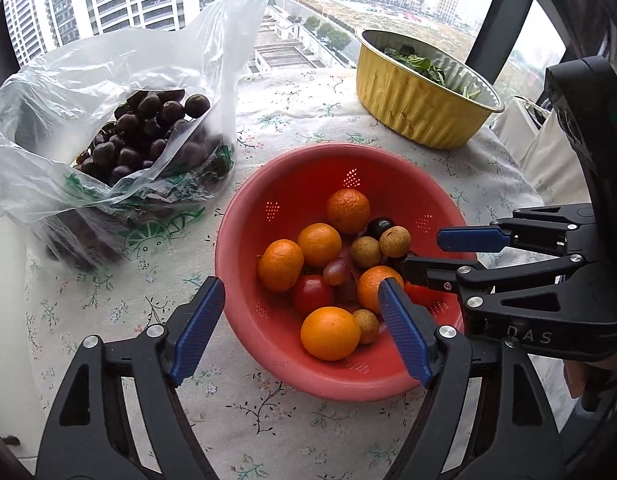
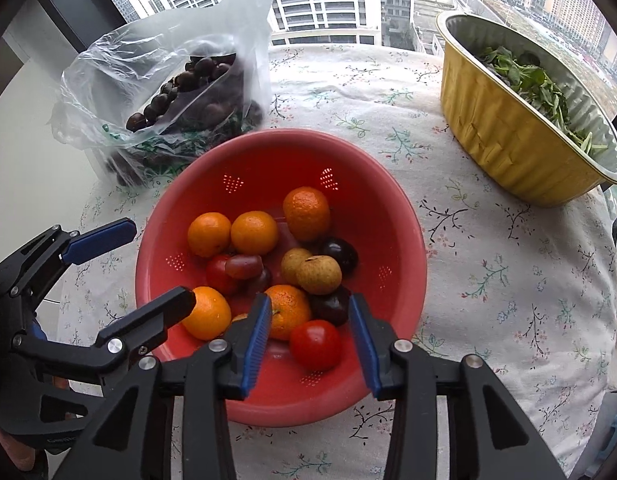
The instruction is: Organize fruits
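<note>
Red plastic formed the perforated colander (image 2: pixel 396 216) near the table's (image 2: pixel 488 280) front middle, holding glossy oranges (image 2: pixel 254 233), a cherry tomato (image 2: pixel 315 345), tan longans (image 2: pixel 318 275) and dark grapes (image 2: pixel 340 254) heaped loosely at its bottom. Left tongs (image 1: pixel 300 332) stood released, wide apart, one finger outside the colander's near-left rim and one over its inside, gripping nothing. Right tongs (image 2: pixel 308 338) hung parted above the tomato at the near wall, pads clear of it. Far left, a clear plastic bag (image 1: pixel 108 80) of dark cherries (image 1: pixel 148 136) sat just beside the colander. Far right, well apart, stood a gold foil pan (image 2: pixel 504 140) of greens at the table's edge. Bare flowered cloth lay open to the right.
</note>
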